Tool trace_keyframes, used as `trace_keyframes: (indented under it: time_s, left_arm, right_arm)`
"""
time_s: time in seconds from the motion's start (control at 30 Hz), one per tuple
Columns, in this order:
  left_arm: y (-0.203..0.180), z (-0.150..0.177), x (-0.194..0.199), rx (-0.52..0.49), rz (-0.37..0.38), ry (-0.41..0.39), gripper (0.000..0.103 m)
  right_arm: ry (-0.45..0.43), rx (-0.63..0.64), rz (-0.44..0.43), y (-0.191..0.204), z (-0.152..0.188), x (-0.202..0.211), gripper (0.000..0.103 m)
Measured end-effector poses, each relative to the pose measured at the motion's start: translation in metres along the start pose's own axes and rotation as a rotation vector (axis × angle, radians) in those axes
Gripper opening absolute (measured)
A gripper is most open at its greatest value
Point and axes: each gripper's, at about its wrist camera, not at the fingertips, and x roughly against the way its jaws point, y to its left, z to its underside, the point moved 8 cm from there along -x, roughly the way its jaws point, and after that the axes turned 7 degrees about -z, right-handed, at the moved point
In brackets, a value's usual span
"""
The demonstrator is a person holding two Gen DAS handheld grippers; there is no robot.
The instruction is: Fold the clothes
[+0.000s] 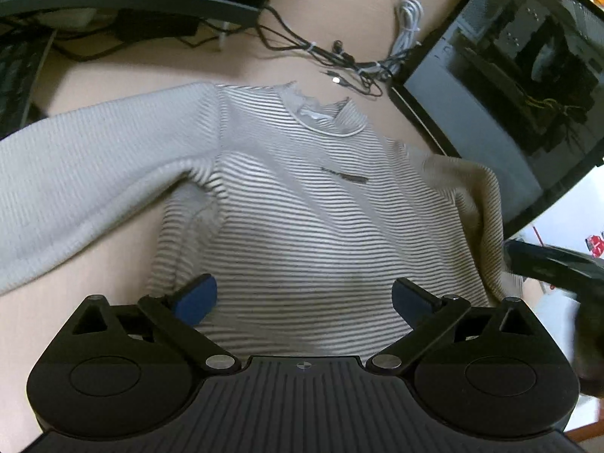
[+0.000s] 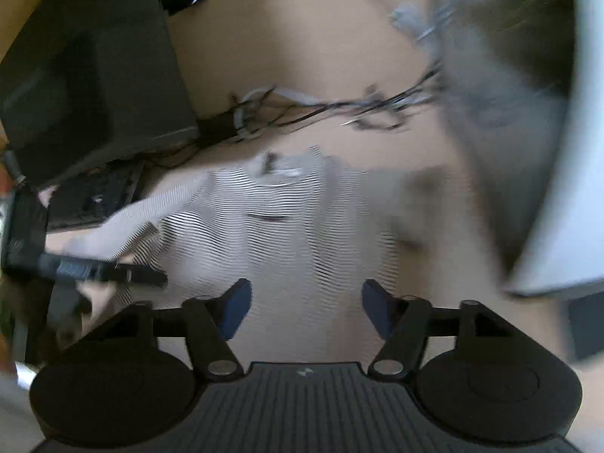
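A grey-and-white striped long-sleeve sweater [image 1: 302, 204] lies flat on a beige tabletop [image 1: 234, 64], collar at the far side. Its plain cream left sleeve [image 1: 94, 173] stretches out to the left; the right sleeve [image 1: 479, 204] is bunched at the table's right edge. My left gripper [image 1: 304, 300] is open and empty, just above the sweater's lower hem. The right wrist view is motion-blurred; it shows the same sweater [image 2: 283, 226]. My right gripper [image 2: 305, 309] is open and empty over the sweater's lower part. The other gripper [image 2: 109, 270] shows at the left there.
A dark computer case [image 1: 509, 75] with a glass side stands at the right. A tangle of black and white cables [image 1: 358, 56] lies behind the collar. A keyboard [image 1: 15, 75] sits at the far left, under a dark monitor base [image 1: 132, 0].
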Motion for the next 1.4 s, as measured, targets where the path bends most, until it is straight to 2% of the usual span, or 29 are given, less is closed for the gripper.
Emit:
trace_keyframes:
  time_s: [0.1, 0.17, 0.27, 0.33, 0.47, 0.57, 0.7, 0.8, 0.87, 0.93, 1.0, 1.03, 1.07, 1.13, 1.17, 1.2, 1.3, 1.4]
  left_arm:
    - [0.006, 0.001, 0.004, 0.017, -0.005, -0.009, 0.102]
    - [0.007, 0.002, 0.004, 0.014, -0.022, -0.014, 0.102]
    - [0.006, 0.002, 0.005, -0.003, -0.054, -0.023, 0.102]
    - [0.008, 0.003, 0.006, -0.010, -0.073, -0.027, 0.102]
    - [0.012, 0.000, 0.006, 0.003, -0.097, -0.035, 0.102]
    - [0.014, -0.004, 0.004, -0.009, -0.126, -0.045, 0.102]
    - [0.014, -0.003, 0.010, 0.013, -0.124, -0.032, 0.102]
    - [0.009, 0.007, 0.028, 0.015, -0.081, -0.008, 0.102]
    - [0.007, 0.020, 0.041, 0.013, -0.033, 0.013, 0.102]
    - [0.008, 0.036, 0.052, 0.022, 0.014, 0.036, 0.102]
    - [0.011, 0.052, 0.058, 0.037, 0.035, 0.069, 0.102]
    - [0.013, 0.059, 0.059, 0.044, 0.036, 0.086, 0.102]
    - [0.015, 0.063, 0.060, 0.044, 0.037, 0.092, 0.102]
    - [0.017, 0.067, 0.062, 0.038, 0.035, 0.102, 0.102]
    - [0.016, 0.067, 0.062, 0.030, 0.032, 0.106, 0.102]
    - [0.015, 0.067, 0.061, 0.017, 0.024, 0.112, 0.102]
    - [0.009, 0.069, 0.059, -0.030, 0.000, 0.129, 0.102]
    - [0.005, 0.071, 0.060, -0.054, -0.006, 0.151, 0.103]
  right_arm:
    - [0.090, -0.044, 0.003, -0.017, -0.004, -0.065, 0.061]
    - [0.068, -0.024, 0.002, -0.022, -0.017, -0.089, 0.062]
    - [0.070, 0.038, 0.034, -0.016, -0.040, -0.118, 0.063]
    - [0.066, 0.123, 0.064, -0.009, -0.048, -0.136, 0.065]
    - [0.067, 0.259, 0.091, 0.002, -0.061, -0.158, 0.075]
    - [0.073, 0.281, 0.090, 0.007, -0.071, -0.170, 0.077]
    - [0.068, 0.254, 0.122, 0.008, -0.074, -0.155, 0.076]
    - [0.024, 0.217, 0.109, 0.006, -0.063, -0.115, 0.076]
    - [0.010, 0.195, 0.129, -0.002, -0.045, -0.086, 0.075]
    - [0.030, 0.158, 0.169, -0.015, -0.020, -0.065, 0.074]
    - [0.063, 0.116, 0.224, -0.030, 0.006, -0.053, 0.069]
    - [0.078, 0.099, 0.250, -0.036, 0.015, -0.051, 0.060]
    - [0.085, 0.084, 0.266, -0.041, 0.022, -0.051, 0.054]
    - [0.072, 0.067, 0.261, -0.042, 0.024, -0.052, 0.051]
    - [0.067, 0.071, 0.259, -0.042, 0.024, -0.054, 0.043]
    - [0.064, 0.101, 0.260, -0.038, 0.019, -0.059, 0.040]
    - [0.039, 0.193, 0.284, -0.034, -0.002, -0.086, 0.040]
    - [0.018, 0.167, 0.293, -0.035, -0.018, -0.095, 0.040]
